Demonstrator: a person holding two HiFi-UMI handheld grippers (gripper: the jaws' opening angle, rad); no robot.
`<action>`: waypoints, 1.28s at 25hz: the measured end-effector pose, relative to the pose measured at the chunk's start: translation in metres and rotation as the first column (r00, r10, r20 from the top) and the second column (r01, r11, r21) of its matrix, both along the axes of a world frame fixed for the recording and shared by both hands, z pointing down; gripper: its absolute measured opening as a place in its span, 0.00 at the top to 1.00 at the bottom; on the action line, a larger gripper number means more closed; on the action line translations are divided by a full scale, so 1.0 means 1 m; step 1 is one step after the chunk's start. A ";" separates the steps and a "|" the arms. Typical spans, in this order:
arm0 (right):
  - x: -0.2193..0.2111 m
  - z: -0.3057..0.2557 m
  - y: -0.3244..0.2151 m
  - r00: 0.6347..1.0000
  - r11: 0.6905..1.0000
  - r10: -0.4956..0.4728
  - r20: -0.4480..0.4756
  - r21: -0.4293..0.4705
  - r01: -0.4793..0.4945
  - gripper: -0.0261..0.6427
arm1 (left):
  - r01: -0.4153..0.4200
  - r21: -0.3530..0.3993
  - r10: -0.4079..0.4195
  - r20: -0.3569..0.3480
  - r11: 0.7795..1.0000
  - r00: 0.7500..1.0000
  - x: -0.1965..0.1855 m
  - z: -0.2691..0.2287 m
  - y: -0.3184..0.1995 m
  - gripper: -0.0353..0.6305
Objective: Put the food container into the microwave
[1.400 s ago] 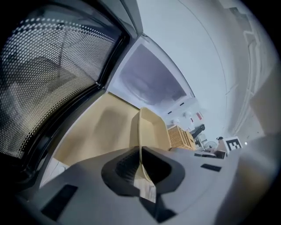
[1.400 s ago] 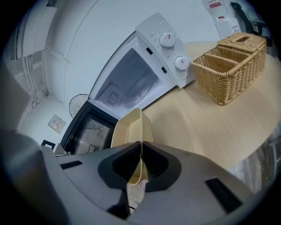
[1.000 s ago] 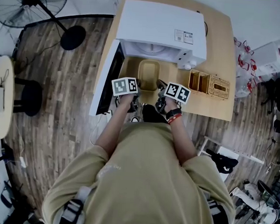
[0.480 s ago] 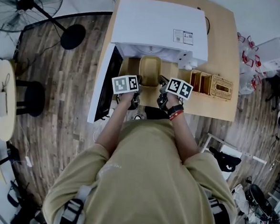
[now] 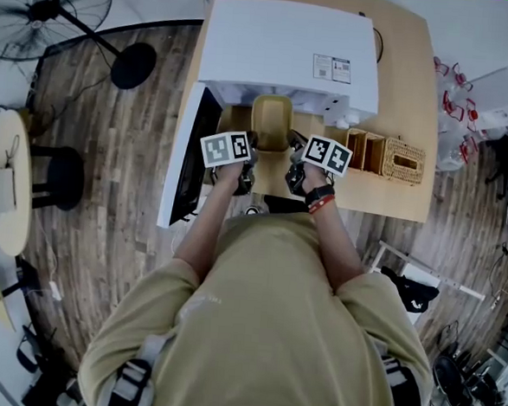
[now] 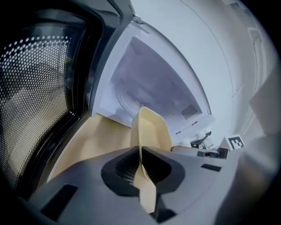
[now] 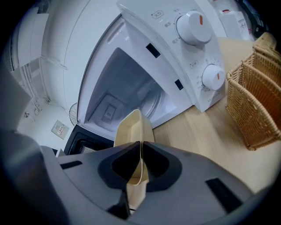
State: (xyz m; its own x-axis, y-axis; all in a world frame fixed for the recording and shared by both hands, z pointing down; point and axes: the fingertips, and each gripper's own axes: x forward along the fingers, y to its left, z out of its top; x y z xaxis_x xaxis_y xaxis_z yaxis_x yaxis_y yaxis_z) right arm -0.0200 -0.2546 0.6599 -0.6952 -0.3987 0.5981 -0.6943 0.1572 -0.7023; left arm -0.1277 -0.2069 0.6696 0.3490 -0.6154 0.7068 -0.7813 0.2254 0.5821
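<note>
the left gripper (image 6: 140,163) and right gripper (image 7: 140,166) are each pinched shut on a side rim of the cream food container (image 5: 272,123), which is held at the mouth of the white microwave (image 5: 291,44), whose door (image 5: 190,159) is swung open leftward.

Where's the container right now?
Head view, centre: the container is clamped between the left gripper and right gripper, at the open microwave mouth, baskets to its right.

I find no legible text. The label (image 5: 331,67) on top of the microwave (image 5: 274,43) carries print too small to read, and the markings (image 7: 157,14) beside its upper knob (image 7: 192,26) are likewise too small to resolve.
</note>
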 end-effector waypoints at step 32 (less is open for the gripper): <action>-0.020 -0.013 -0.057 1.000 0.996 0.023 0.017 0.081 -0.025 0.91 | 0.019 0.077 -0.021 0.025 0.997 0.999 -0.022 -0.009 -0.058 0.89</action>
State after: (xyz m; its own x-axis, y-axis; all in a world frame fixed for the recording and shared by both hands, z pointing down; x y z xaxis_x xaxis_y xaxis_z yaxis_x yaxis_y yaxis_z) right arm -0.0397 -0.3117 0.6469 -0.6939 -0.4620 0.5524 -0.6876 0.1973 -0.6988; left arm -0.1497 -0.2651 0.6601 0.3183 -0.6749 0.6657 -0.7924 0.1961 0.5777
